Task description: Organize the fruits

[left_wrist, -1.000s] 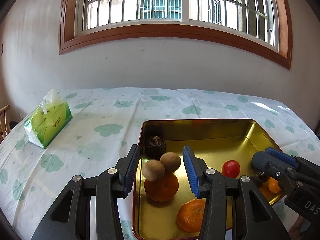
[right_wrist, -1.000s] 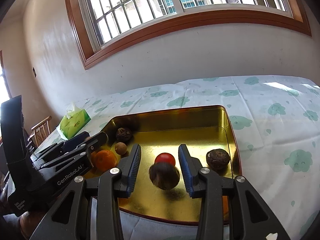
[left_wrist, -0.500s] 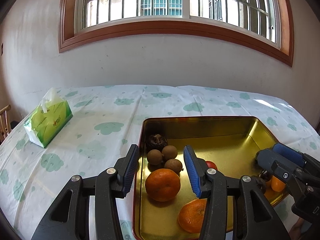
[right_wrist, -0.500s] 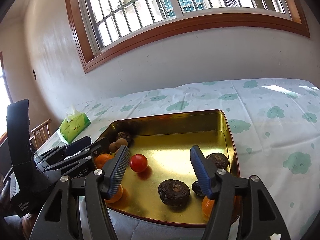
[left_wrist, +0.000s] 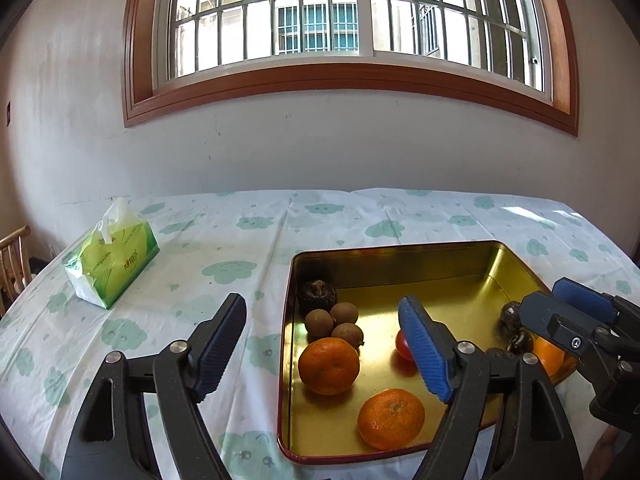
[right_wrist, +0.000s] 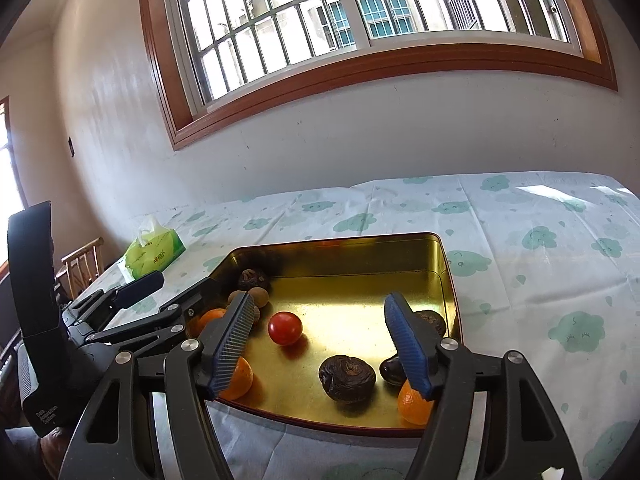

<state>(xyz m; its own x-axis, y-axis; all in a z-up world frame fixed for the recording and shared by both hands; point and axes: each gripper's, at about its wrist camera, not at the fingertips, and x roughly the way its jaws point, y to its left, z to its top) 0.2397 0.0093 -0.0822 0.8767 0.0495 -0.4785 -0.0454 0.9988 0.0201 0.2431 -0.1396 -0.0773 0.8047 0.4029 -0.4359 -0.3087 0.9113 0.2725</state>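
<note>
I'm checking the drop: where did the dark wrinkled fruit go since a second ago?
Yes. The dark wrinkled fruit went down from between the right claw pads onto the gold tray floor.

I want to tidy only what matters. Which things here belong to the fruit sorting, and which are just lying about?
Job:
gold tray
oranges
red tomato
small brown fruits
dark wrinkled fruits

Lying about:
tissue pack
wooden chair

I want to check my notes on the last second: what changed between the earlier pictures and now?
Both hand-held grippers let go. The left hand-held gripper dropped the small brown fruits into the gold tray; the right hand-held gripper dropped a dark wrinkled fruit. Both jaws are opening, nothing gripped. The tissue pack stayed put.
</note>
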